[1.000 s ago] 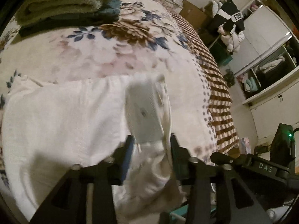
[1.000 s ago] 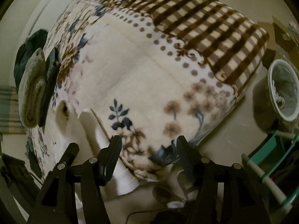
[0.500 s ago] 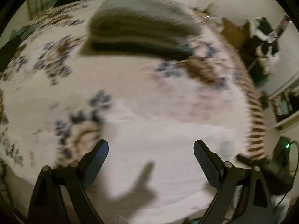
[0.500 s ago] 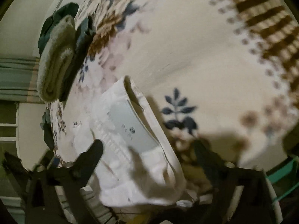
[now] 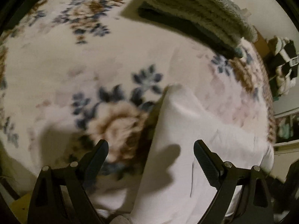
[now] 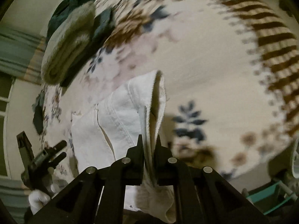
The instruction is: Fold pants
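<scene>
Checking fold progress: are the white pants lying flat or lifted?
Partly lifted: the right gripper pinches the white pants waistband edge upward.

A bed [image 5: 56, 71] carried everything, covered by a cream blanket [image 6: 205, 71] with blue-and-brown flowers and a brown checked border. White pants [image 6: 119, 115] lay on it at lower centre; a stack of folded clothes [image 5: 201, 9] lay at upper right of the left view.

floral blanket [image 5: 56, 59], folded grey towel [image 5: 201, 7], teal rack [image 6: 269, 196]
</scene>
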### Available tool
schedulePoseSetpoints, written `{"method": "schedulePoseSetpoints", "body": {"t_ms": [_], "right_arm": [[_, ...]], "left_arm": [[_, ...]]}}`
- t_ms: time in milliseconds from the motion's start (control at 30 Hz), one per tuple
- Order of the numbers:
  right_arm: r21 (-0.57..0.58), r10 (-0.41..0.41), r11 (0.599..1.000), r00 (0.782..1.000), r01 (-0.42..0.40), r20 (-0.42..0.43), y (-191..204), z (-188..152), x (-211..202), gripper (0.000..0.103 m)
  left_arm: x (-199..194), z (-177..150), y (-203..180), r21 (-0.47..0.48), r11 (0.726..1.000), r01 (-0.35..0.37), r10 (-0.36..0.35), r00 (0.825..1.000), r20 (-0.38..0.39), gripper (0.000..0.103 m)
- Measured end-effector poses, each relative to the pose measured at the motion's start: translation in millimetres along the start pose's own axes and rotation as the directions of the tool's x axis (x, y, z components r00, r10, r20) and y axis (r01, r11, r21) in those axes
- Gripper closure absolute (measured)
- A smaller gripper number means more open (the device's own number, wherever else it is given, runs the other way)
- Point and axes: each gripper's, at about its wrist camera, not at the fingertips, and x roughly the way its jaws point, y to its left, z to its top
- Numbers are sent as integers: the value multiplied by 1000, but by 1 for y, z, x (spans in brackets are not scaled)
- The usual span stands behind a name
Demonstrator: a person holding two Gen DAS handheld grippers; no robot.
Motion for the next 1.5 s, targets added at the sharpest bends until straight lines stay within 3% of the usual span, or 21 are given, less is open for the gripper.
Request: {"method": "schedulePoseSetpoints", "body": {"t_ms": [200,300,333,400,433,633,733,800,933,1000,1067,1100,1167,1200,1300,1500], "right_arm": [[130,-54,990,999,53,4,-66,2,-16,94],[134,-73,988,997,74,-16,-79,6,-1,92],[140,-90,986,996,93,-29,-85,7,6,89],[190,-108,974,990,123,-86,-100,8,17,58],[219,-110,967,988,131,-105,-105,7,19,53],[324,-35,944,996,59,-80,-120,-20,-17,45],[466,62,885,994,-11,-95,-138,-52,-18,43],[527,88,849,993,-34,-79,-143,-68,-12,43],[675,156,737,982,-43,-108,-159,-98,14,43],[685,219,717,974,-124,-53,-153,-105,19,43],[662,246,729,969,-175,-14,-146,-109,20,45],[646,226,745,974,-169,-6,-144,-110,19,52],[618,183,773,983,-144,0,-140,-110,20,61],[613,173,778,985,-140,6,-138,-111,19,71],[587,133,799,990,-129,37,-139,-115,1,83],[557,47,829,999,-46,12,-132,-108,-1,85]], "left_arm": [[38,32,-39,59,998,27,-25,999,-29,10],[64,41,-53,120,992,-45,52,997,-52,8],[75,45,-52,124,990,-65,75,994,-77,8],[81,48,-46,94,995,-36,46,994,-104,8],[79,48,-43,78,997,-20,28,994,-108,8],[33,25,-33,65,997,33,-29,998,-61,8],[32,10,-31,47,996,71,-66,993,-100,8],[42,1,-32,54,996,67,-59,990,-131,8],[57,0,-40,42,993,107,-100,984,-146,10],[60,6,-48,69,991,116,-106,985,-136,10],[65,13,-50,73,984,160,-149,980,-130,23],[67,16,-50,72,980,186,-176,977,-124,50],[69,22,-53,86,981,174,-165,981,-107,58],[69,24,-53,89,981,174,-165,982,-97,65],[68,27,-48,68,979,191,-185,980,-78,71],[76,34,-31,-23,971,239,-240,968,-78,72]]}}
